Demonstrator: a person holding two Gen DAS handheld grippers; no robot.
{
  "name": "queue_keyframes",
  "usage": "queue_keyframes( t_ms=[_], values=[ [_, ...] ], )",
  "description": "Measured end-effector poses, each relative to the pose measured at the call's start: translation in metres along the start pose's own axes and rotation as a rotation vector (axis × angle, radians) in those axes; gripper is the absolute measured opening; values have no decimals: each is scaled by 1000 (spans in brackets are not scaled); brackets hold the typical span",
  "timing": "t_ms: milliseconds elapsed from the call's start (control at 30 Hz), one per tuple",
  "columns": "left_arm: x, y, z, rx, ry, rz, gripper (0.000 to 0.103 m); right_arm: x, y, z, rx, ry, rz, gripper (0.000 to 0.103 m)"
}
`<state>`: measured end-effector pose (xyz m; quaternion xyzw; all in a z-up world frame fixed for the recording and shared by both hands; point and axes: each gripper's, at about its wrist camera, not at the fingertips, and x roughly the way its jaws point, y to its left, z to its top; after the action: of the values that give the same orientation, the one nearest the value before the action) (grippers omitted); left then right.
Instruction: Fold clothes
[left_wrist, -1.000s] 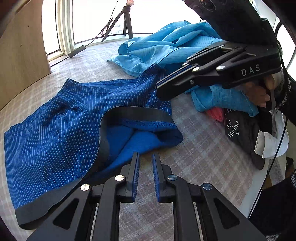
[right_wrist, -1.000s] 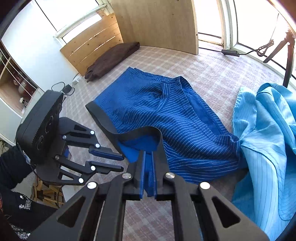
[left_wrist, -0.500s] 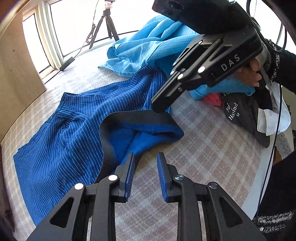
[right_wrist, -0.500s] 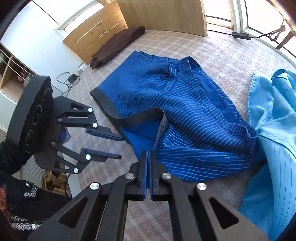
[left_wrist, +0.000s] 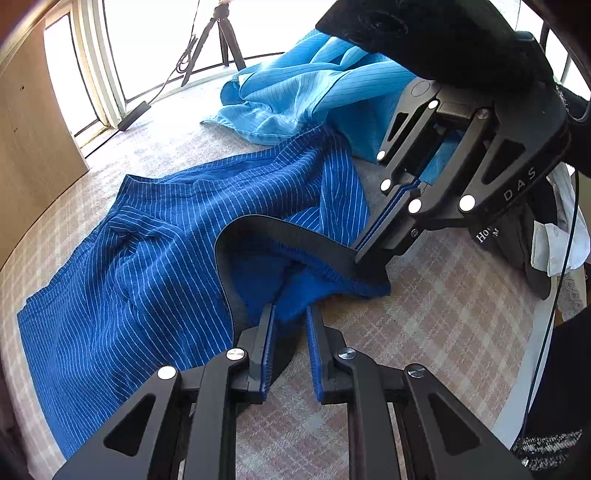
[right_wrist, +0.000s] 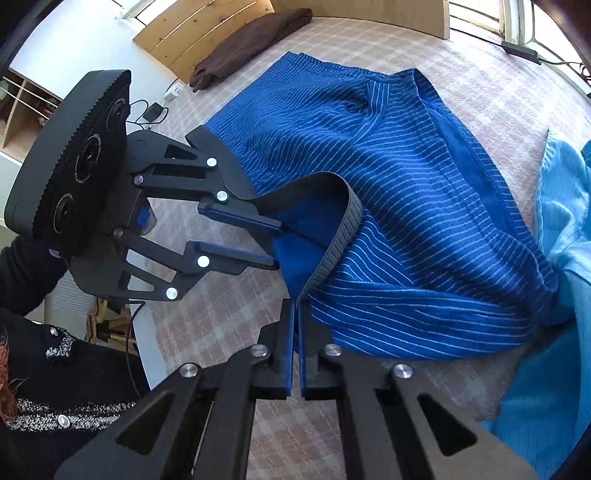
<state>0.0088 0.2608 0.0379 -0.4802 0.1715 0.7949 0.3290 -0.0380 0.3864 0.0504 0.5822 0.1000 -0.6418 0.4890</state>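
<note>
Dark blue pinstriped shorts (left_wrist: 147, 258) with a black waistband (left_wrist: 280, 232) lie on the checked surface; they also show in the right wrist view (right_wrist: 388, 192). My right gripper (right_wrist: 296, 306) is shut on the waistband (right_wrist: 332, 254) and holds its edge lifted; it shows in the left wrist view (left_wrist: 365, 251). My left gripper (left_wrist: 290, 314) is open, its fingers on either side of the blue inner fabric just below the waistband; it shows in the right wrist view (right_wrist: 275, 245).
A light blue garment (left_wrist: 314, 99) is heaped beyond the shorts, also at the right of the right wrist view (right_wrist: 561, 258). A black garment and white cloth (left_wrist: 532, 240) lie at the surface's right edge. A brown garment (right_wrist: 243, 44) lies by the wooden headboard. A tripod (left_wrist: 218, 33) stands by the window.
The right gripper has come down closer to the left gripper, keeping the waistband pinched and lifted. The left gripper has moved forward until its open fingers straddle the shorts' inner fabric.
</note>
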Motion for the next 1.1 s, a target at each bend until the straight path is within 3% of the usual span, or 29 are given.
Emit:
queue_keyframes(
  t_ms=[100, 233, 367, 467, 600, 667, 767, 900, 1000, 1100],
  values=[
    [-2, 15, 3, -61, -15, 6, 14, -21, -14, 16, 105, -142, -7, 2],
    [-17, 23, 5, -163, -112, -3, 16, -41, -48, 36, 300, -284, -115, 2],
    [-19, 9, 15, -188, -187, -21, 29, -43, -69, 49, 374, -288, -242, 2],
    [-6, -3, 28, -159, -200, 42, 33, -45, -72, 54, 356, -255, -312, 2],
    [16, -3, 43, -126, -171, 129, 32, -49, -71, 56, 342, -232, -328, 2],
    [16, 2, 43, -125, -167, 90, 24, -53, -68, 53, 335, -226, -328, 2],
    [8, 8, 36, -123, -145, 18, 1, -58, -63, 48, 338, -219, -316, 2],
    [-20, 4, 23, -124, -150, -112, 1, -63, -43, 36, 308, -214, -301, 2],
    [-40, -4, 10, -147, -132, -254, 1, -64, -12, 18, 266, -217, -309, 2],
    [-63, -11, -18, -170, -94, -245, 9, -52, 17, -15, 235, -199, -329, 2]
  ],
)
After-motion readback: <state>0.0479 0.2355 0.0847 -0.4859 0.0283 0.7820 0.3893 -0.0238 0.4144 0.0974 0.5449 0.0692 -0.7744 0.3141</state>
